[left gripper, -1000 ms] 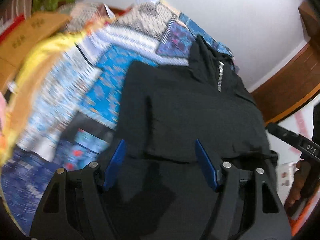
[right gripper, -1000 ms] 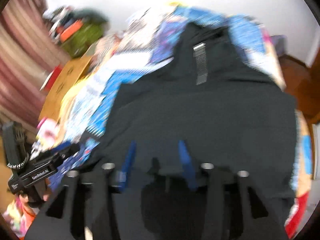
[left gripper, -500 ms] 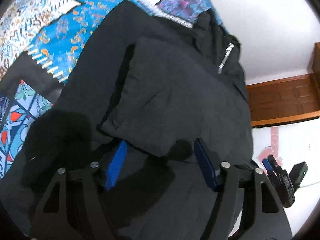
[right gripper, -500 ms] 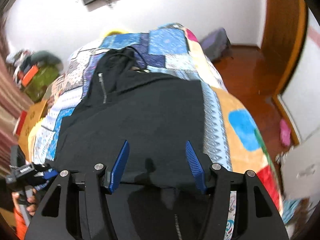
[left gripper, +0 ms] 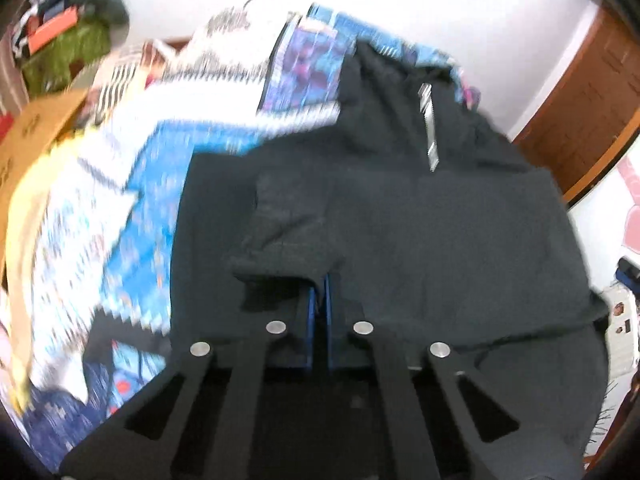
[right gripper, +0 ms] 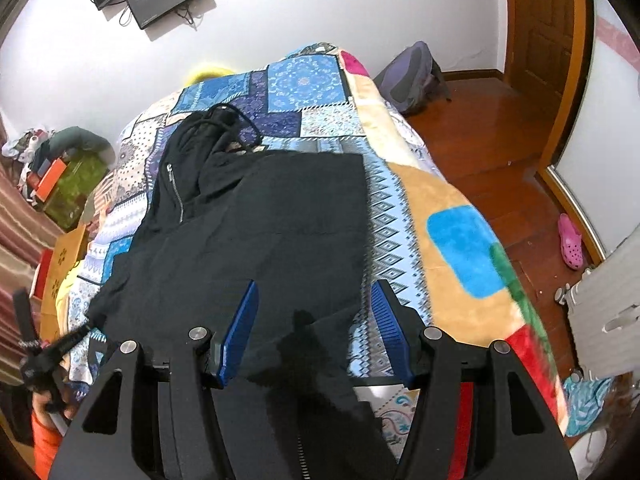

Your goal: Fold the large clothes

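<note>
over the bed, left gripper [left gripper: 319,300] fingers pinching black hoodie [left gripper: 420,220], right gripper [right gripper: 316,320] fingers apart

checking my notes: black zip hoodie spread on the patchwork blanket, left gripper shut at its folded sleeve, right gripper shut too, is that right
Not quite: the right gripper is open. The right wrist view shows its blue pads standing well apart over the hem of the black zip hoodie. The rest holds: the hoodie lies spread on the patchwork blanket, and the left gripper is shut at the folded sleeve.

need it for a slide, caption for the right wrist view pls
Open right claw poised over the hem of a black zip hoodie spread on a patchwork bedspread.
</note>
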{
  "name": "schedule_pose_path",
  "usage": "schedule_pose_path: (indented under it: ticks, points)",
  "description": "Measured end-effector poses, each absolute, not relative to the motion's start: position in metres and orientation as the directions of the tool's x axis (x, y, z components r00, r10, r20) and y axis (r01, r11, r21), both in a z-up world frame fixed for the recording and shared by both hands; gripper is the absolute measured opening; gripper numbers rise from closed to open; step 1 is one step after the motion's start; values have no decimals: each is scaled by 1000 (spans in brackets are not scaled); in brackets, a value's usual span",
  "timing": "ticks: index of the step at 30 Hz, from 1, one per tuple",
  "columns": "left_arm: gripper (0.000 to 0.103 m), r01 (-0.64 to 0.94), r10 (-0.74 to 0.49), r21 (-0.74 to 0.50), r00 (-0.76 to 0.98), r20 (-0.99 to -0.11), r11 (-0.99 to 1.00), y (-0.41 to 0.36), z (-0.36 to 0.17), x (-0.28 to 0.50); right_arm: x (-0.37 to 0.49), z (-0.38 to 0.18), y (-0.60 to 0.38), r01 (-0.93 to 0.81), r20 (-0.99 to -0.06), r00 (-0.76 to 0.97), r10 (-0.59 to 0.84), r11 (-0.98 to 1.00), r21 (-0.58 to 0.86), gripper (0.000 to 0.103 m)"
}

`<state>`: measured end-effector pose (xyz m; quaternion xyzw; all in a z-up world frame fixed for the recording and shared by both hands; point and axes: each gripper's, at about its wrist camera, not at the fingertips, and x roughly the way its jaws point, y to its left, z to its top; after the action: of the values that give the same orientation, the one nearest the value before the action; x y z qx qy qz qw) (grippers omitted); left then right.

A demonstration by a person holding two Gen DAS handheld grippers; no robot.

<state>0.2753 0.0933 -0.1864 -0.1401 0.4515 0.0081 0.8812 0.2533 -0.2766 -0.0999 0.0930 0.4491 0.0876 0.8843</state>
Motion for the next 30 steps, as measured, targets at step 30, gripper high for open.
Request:
schedule_pose_path:
  ticks: [30]
  points:
    - [9, -109, -72, -137, 465, -883, 985, 107, -236, 258, 254, -137, -259, -115, -877, 440, 194, 981, 159, 69]
